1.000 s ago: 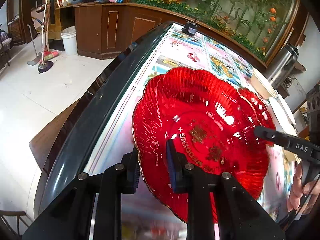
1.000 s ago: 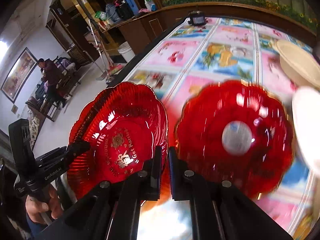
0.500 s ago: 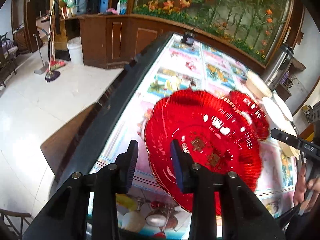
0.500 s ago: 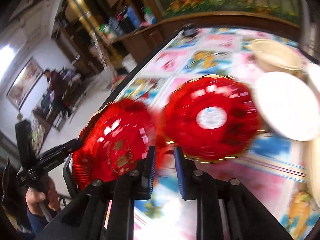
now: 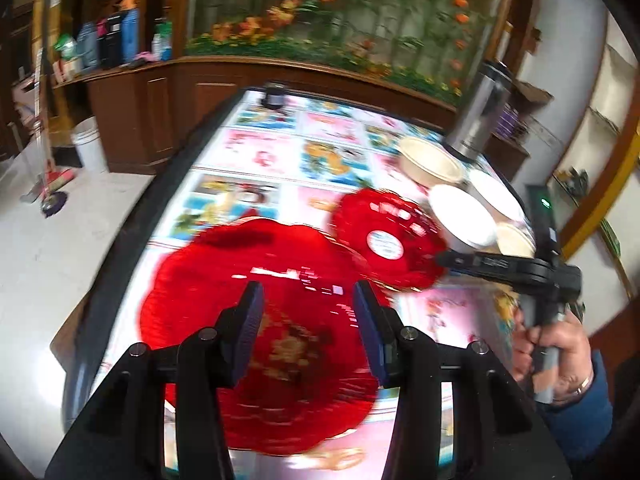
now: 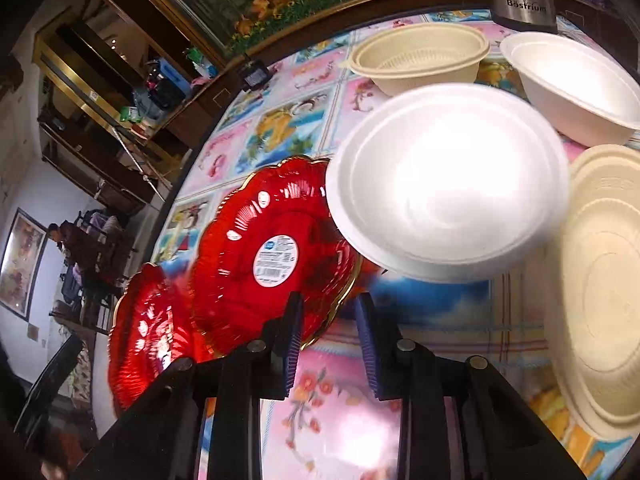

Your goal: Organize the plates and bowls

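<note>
The left gripper [image 5: 308, 320] is opening its fingers with nothing pinched, the big red plate [image 5: 256, 340] lying flat on the counter [image 5: 256, 152] below and beyond the tips, probably just set down; the right gripper [image 6: 328, 332] holds its fingers slightly apart and empty, the labelled red plate [image 6: 276, 256] just past the left tip, the white bowl [image 6: 444, 180] beyond. Blur smears the big plate; whether the two red plates overlap is unclear.
</note>
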Available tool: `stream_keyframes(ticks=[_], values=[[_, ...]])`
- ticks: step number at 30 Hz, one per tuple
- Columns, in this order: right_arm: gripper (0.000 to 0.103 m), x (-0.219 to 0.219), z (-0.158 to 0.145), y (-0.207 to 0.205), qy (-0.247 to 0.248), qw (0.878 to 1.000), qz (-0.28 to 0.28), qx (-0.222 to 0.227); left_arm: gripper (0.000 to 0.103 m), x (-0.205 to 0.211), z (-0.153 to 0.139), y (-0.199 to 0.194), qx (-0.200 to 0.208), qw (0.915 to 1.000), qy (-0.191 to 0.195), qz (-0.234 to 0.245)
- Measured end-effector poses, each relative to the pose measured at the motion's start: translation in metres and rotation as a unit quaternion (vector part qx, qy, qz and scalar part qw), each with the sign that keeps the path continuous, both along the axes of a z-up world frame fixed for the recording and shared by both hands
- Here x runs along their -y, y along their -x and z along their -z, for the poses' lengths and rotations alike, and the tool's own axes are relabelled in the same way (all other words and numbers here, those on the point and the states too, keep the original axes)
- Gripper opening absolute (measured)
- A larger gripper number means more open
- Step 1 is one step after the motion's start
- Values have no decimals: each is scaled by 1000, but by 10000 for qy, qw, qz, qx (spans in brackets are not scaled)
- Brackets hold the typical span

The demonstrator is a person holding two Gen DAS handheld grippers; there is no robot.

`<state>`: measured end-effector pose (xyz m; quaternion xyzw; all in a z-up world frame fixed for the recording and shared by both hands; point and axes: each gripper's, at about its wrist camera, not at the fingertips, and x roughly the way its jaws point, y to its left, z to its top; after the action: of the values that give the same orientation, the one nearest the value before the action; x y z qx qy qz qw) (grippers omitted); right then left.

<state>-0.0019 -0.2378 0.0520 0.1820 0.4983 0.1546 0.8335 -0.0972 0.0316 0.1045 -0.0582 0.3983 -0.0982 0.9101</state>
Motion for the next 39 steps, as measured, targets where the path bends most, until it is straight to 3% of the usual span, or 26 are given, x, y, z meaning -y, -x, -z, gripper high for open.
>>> stream_keyframes(ticks=[1, 6, 15, 20, 29, 33, 34, 36, 37, 39], values=[[14, -1, 3, 0, 21, 10000, -34, 10, 44, 7, 0, 1, -13, 10000, -21, 83], [13, 7, -1, 17, 244, 9995, -117, 157, 44, 32, 7, 5, -134, 9990, -91, 422], [12, 63, -8, 115, 623, 9970, -446, 147, 44, 81, 23, 18, -378, 9932, -93, 1097], [19, 107, -11, 151, 921, 9947, 58, 457, 44, 122, 36, 19, -562, 9863, -207, 1540], [34, 145, -4, 173, 86, 9986, 287, 428, 44, 153, 65, 18, -1039, 9775, -166, 1826], [35, 145, 9, 168, -493, 9982, 228, 234, 44, 162, 74, 18, -1069, 9764, -113, 1871], [33, 144, 10, 167, -527, 9981, 225, 242, 44, 165, 77, 18, -1076, 9760, -174, 1885], [25, 142, 13, 170, -495, 9981, 258, 241, 25, 172, 77, 22, -893, 9768, -327, 1918], [12, 140, 13, 169, -503, 9982, 233, 230, 23, 176, 78, 24, -887, 9755, -393, 1974], [11, 136, 10, 170, -392, 9983, 320, 295, 23, 178, 77, 27, -790, 9757, -415, 2003]])
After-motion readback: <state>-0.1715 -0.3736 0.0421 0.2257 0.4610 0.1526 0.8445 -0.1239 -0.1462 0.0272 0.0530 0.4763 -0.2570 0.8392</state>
